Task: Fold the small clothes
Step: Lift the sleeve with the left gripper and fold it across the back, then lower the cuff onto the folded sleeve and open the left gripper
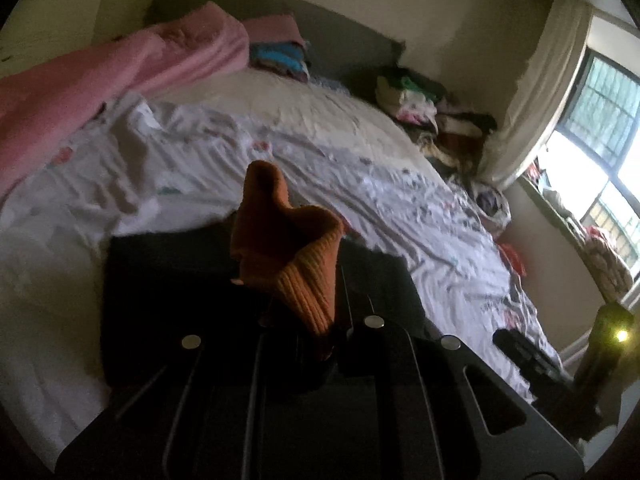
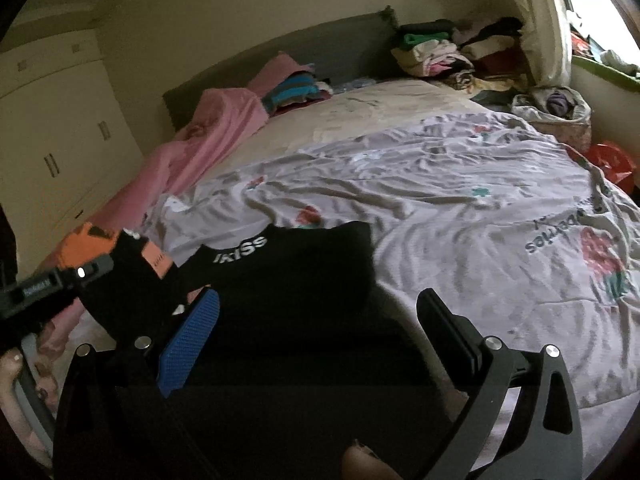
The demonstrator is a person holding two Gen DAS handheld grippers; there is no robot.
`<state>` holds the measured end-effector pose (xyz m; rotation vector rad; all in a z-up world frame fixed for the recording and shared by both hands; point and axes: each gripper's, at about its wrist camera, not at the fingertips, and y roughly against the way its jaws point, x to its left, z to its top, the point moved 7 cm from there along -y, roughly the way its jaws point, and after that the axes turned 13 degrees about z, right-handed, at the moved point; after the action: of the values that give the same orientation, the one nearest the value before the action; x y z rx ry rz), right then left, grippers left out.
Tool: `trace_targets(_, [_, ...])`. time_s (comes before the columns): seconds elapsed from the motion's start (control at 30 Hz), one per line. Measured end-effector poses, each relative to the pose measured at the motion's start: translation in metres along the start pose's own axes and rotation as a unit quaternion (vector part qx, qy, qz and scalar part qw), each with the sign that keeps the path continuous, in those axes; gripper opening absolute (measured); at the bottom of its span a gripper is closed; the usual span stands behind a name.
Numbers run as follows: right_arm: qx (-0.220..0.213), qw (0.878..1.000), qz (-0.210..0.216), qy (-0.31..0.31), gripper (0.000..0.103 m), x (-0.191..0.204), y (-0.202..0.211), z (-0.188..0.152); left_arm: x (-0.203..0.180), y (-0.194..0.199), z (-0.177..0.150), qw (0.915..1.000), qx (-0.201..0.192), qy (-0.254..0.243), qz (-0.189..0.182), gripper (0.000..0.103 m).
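My left gripper is shut on an orange knitted sock, held up above a black garment on the bed. In the right wrist view the left gripper shows at far left, with orange and black cloth at its fingers. My right gripper is open and empty, its blue-padded finger and black finger over the black garment with white lettering, which lies flat on the white printed sheet.
A pink blanket runs along the bed's left side. Folded clothes lie by the grey headboard. A clothes pile sits at the far right corner. A bag and window sill are right. A wardrobe stands left.
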<state>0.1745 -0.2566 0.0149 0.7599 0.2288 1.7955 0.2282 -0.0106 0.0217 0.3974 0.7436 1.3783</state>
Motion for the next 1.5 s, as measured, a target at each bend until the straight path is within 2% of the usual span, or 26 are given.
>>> trace_targets(0.4, [-0.007, 0.998, -0.053, -0.027, 0.098, -0.042, 0.009, 0.001, -0.037, -0.055, -0.050, 0.9947, 0.078, -0.050, -0.044, 0.008])
trace_targets(0.57, [-0.006, 0.997, -0.067, -0.033, 0.098, -0.051, 0.008, 0.001, -0.049, -0.064, -0.069, 0.9890, 0.105, -0.064, -0.082, 0.042])
trace_targets(0.6, [-0.006, 0.997, -0.068, -0.034, 0.098, -0.052, 0.007, 0.001, -0.049, -0.064, -0.070, 0.9884, 0.107, -0.063, -0.089, 0.044])
trace_targets(0.67, [-0.003, 0.997, -0.073, -0.035, 0.098, -0.054, 0.005, 0.001, -0.050, -0.061, -0.070, 0.9871, 0.108, -0.059, -0.102, 0.055])
trace_targets(0.77, [0.010, 0.997, -0.068, -0.037, 0.098, -0.053, -0.004, -0.004, -0.043, -0.052, -0.062, 0.9875, 0.095, -0.045, -0.118, 0.066])
trace_targets(0.83, [0.030, 0.997, -0.056, -0.035, 0.098, -0.046, -0.016, -0.011, -0.033, -0.051, -0.052, 0.9914, 0.082, -0.038, -0.094, 0.070])
trace_targets(0.93, [0.071, 0.997, -0.032, -0.018, 0.097, -0.025, -0.039, -0.029, -0.004, -0.056, -0.035, 0.9977, 0.057, -0.034, -0.018, 0.072])
trace_targets(0.97, [0.083, 0.996, -0.021, -0.013, 0.095, -0.018, -0.046, -0.035, 0.003, -0.056, -0.031, 0.9983, 0.049, -0.033, -0.002, 0.072])
trace_targets(1.0, [0.096, 0.995, -0.013, -0.010, 0.084, -0.012, -0.053, -0.040, 0.014, -0.056, -0.026, 0.9986, 0.037, -0.032, 0.023, 0.072])
trace_targets(1.03, [0.112, 0.994, -0.008, -0.007, 0.078, -0.005, -0.063, -0.049, 0.025, -0.056, -0.022, 0.9984, 0.027, -0.028, 0.042, 0.072])
trace_targets(1.17, [0.156, 0.988, 0.010, -0.014, 0.070, 0.011, -0.093, -0.071, 0.063, -0.053, -0.012, 0.9975, 0.011, 0.004, 0.070, 0.072])
trace_targets(1.27, [0.178, 0.984, 0.006, -0.024, 0.055, 0.014, -0.110, -0.085, 0.087, -0.047, -0.006, 0.9966, 0.002, 0.031, 0.076, 0.072])
trace_targets(1.37, [0.174, 0.985, 0.009, -0.007, 0.030, 0.021, -0.116, -0.088, 0.108, -0.038, 0.001, 0.9948, -0.014, 0.050, 0.088, 0.076])
trace_targets(1.43, [0.165, 0.986, 0.019, 0.010, 0.007, 0.029, -0.114, -0.085, 0.122, -0.032, 0.004, 0.9930, -0.023, 0.066, 0.095, 0.077])
trace_targets(1.5, [0.151, 0.988, 0.021, 0.029, 0.007, 0.037, -0.109, -0.080, 0.134, -0.027, 0.006, 0.9914, -0.029, 0.081, 0.099, 0.077])
